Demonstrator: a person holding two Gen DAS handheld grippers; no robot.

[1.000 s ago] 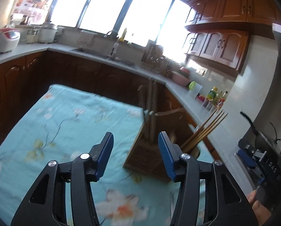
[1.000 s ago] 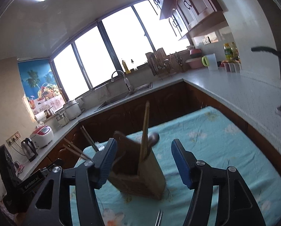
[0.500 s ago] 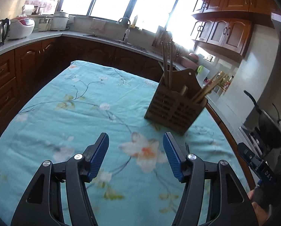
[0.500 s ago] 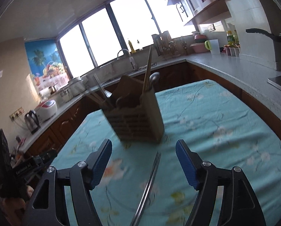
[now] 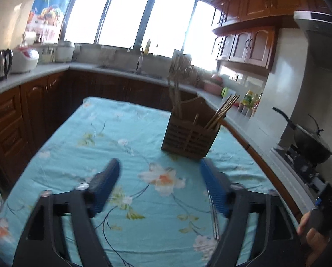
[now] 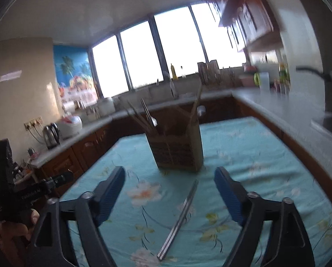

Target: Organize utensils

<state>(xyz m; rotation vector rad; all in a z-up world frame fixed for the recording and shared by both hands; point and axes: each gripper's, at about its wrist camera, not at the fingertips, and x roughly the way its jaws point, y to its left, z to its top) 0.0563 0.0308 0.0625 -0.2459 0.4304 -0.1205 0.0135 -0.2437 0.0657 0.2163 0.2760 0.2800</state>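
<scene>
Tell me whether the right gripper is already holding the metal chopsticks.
No: the right gripper is open and empty, and the metal chopsticks lie flat on the tablecloth between its fingers, in front of the wooden holder.

Metal chopsticks (image 6: 178, 219) lie on the tablecloth (image 6: 254, 155) between spread fingers (image 6: 228, 194), before the wooden holder (image 6: 177, 149).

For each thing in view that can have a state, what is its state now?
left gripper: open, empty
right gripper: open, empty
wooden holder: upright on the tablecloth, holding utensils
metal chopsticks: lying flat on the tablecloth, outside the holder
tablecloth: spread over the table
</scene>
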